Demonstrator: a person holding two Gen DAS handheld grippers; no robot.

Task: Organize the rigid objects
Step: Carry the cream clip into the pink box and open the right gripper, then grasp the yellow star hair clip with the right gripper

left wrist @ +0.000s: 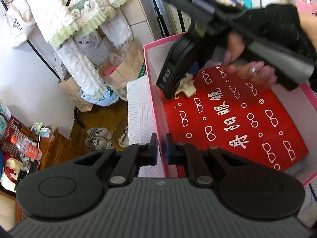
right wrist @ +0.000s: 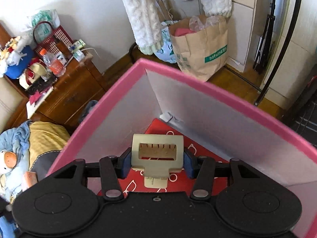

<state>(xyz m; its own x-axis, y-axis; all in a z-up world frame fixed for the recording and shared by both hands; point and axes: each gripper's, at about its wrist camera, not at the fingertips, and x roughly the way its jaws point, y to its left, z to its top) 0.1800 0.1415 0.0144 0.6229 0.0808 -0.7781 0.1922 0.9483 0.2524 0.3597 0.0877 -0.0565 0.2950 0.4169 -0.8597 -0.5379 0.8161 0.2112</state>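
A pink box with grey inner walls holds a red glasses case printed with white spectacles. My left gripper is shut on the box's near left wall. My right gripper is shut on a cream hair claw clip and holds it low inside the box's far corner, above the red case. In the left wrist view the right gripper reaches down into the box with the clip at its tip.
The box sits on a white patterned surface. Brown paper bags and fluffy white clothes stand beyond it. A wooden cabinet with bottles and clutter is at the left. Shoes lie on the wooden floor.
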